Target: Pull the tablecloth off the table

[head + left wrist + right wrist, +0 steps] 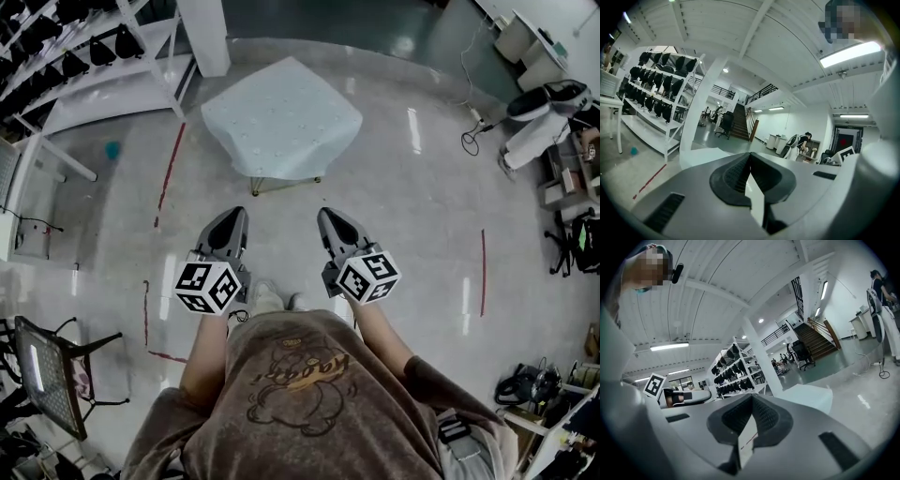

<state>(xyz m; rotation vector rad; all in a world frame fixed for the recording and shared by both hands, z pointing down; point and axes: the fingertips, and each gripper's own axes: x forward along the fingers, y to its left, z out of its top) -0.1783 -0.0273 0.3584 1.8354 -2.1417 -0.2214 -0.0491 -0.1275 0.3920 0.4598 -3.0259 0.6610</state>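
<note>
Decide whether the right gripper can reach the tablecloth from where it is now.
Probably not yet: the right gripper hangs short of the tablecloth, bare floor between. Nothing blocks the way forward.

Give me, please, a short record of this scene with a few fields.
tablecloth: pale, draped over the table, ahead of both claws
left claw: shut, empty, apart from the tablecloth
right claw: shut, empty, apart from the tablecloth
rack: far left, holding dark items
task state: tablecloth not yet pulled off
</note>
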